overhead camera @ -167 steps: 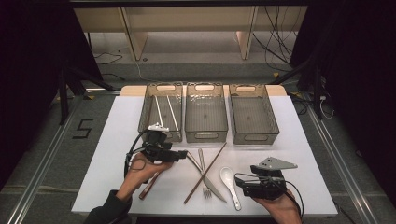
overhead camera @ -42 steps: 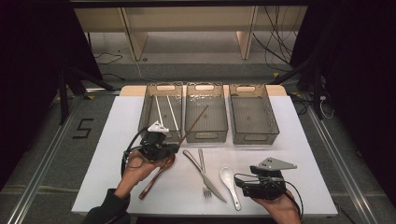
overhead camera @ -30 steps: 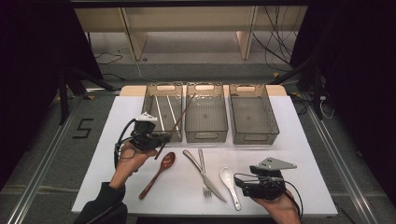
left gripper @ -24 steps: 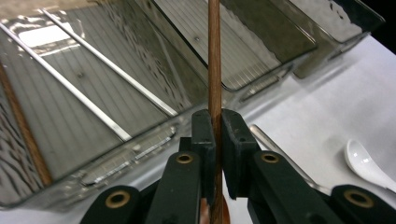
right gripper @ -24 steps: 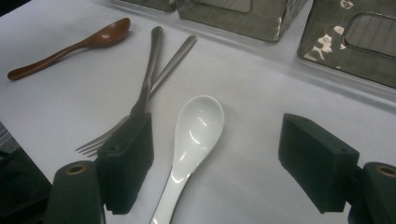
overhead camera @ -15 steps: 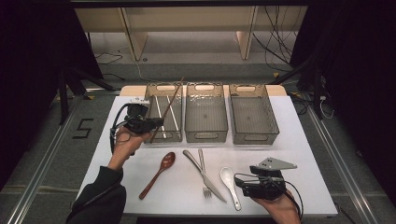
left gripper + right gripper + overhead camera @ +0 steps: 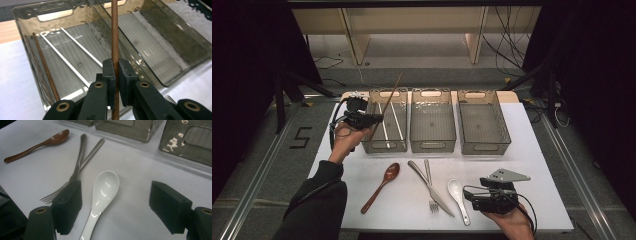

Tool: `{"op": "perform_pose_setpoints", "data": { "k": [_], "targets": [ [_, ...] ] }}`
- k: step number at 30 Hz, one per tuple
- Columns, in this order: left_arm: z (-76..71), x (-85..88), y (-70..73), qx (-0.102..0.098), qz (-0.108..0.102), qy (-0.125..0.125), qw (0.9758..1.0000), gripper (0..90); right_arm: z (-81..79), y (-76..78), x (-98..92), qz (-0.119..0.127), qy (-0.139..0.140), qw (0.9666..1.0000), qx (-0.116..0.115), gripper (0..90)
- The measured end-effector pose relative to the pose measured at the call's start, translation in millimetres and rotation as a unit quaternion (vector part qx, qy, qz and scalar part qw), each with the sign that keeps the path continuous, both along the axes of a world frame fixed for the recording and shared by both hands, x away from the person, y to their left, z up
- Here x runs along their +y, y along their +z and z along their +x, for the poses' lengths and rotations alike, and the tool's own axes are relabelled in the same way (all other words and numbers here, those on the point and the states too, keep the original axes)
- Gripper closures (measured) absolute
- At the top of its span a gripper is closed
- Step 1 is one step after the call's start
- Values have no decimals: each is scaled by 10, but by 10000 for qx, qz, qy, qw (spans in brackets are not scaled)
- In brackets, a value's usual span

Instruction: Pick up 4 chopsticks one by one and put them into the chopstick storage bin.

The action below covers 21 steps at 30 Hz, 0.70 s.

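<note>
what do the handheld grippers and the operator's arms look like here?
Both are black two-jaw units. The left gripper has blocky black pads on arms with brass-coloured pivot rivets and a black cable looping off it. The right gripper carries a grey three-cornered plate on top and a black cable. The left arm wears a dark long sleeve.

A thin brown wooden chopstick is clamped near its lower end, slanting up above the left smoky plastic bin, where 1 brown and 2 white chopsticks lie.

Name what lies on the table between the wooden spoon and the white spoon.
In the high view, a knife and fork, crossed, lie between the wooden spoon and white spoon.
</note>
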<state>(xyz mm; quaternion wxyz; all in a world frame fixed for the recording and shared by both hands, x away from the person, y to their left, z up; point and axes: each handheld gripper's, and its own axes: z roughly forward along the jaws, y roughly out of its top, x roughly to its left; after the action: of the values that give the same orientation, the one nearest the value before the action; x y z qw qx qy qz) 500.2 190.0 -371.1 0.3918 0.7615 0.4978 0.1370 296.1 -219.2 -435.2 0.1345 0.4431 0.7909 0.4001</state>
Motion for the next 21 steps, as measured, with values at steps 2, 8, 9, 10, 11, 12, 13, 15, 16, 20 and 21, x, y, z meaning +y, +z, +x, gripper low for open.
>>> {"op": "perform_pose_setpoints", "data": {
  "k": [2,8,9,10,11,12,13,15,16,20,21],
  "targets": [
    [37,12,0,4,65,35,10000,839,-1,-3,3,2,11,10000,13,273],
    [165,67,-65,87,104,216,9997,839,-1,-6,7,2,19,10000,13,273],
    [180,76,-79,94,119,234,9996,839,-2,-5,6,3,22,10000,12,273],
    [194,84,-96,102,105,275,9995,838,-1,-4,5,4,23,10000,5,273],
    [206,93,-110,127,107,295,9994,838,-1,-4,4,11,18,10000,15,273],
    [215,99,-122,141,113,311,9994,839,-1,-4,3,11,15,10000,16,273],
    [223,102,-134,140,123,325,9993,838,0,-4,3,10,17,10000,15,273],
    [241,113,-156,161,119,348,9992,838,0,-6,4,9,23,10000,15,273],
    [249,117,-167,178,117,358,9991,838,-1,-5,5,7,24,10000,14,273],
    [265,118,-206,222,141,375,9990,838,-2,-5,4,5,24,10000,14,273],
    [267,115,-215,215,138,390,9989,838,-1,-5,3,8,26,10000,16,273]
  ]
}}
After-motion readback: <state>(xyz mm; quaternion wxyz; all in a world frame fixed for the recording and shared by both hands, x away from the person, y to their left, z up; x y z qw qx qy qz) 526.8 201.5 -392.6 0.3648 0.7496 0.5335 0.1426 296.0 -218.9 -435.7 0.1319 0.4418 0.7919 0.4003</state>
